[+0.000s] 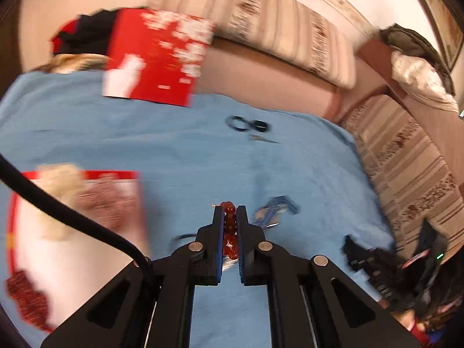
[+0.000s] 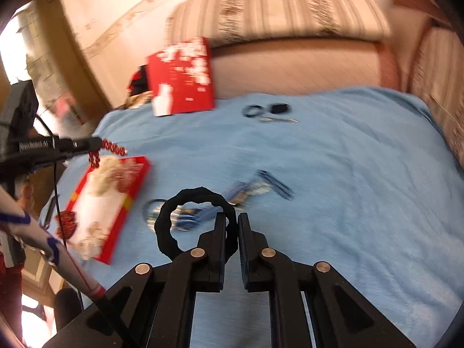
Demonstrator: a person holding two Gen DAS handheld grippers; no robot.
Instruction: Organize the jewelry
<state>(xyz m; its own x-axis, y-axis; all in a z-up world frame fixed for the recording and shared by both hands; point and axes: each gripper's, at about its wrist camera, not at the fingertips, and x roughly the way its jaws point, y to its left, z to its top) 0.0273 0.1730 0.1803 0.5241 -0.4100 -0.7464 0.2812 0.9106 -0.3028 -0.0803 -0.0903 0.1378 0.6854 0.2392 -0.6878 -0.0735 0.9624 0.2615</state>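
Left gripper (image 1: 230, 211): jaws clenched on a red bead strand (image 1: 229, 232), the beads pinched in the narrow gap between the 2 pads and poking out past the tips.
Right gripper (image 2: 231, 217): jaws clenched on a black fabric ring (image 2: 174, 217); the ring's right edge runs between the pads and the rest of the loop hangs free to the left.
Red bead strand: round, glossy, dark red beads in a line; held above the blue blanket (image 1: 174, 145), not lying on it.
Black fabric ring: matte, slightly lumpy, a full open loop, lifted clear of the blanket.
Open red tray (image 2: 136, 185): lies on the blanket's left part, white inside, with cream and red beaded pieces in it; blurred.
Red lid (image 2: 182, 78): stands tilted at the blanket's far edge, white snowflake print.
Blue jewelry (image 2: 255, 188): lies on the blanket beyond the right gripper; blurred.
Small black pieces (image 2: 266, 110): far on the blanket, near the lid.
Right wrist view only: the left gripper from the side, with the bead strand drooping from its tips over the tray's far end.
Left wrist view only: a dark heap (image 1: 391, 266) at the blanket's right edge.
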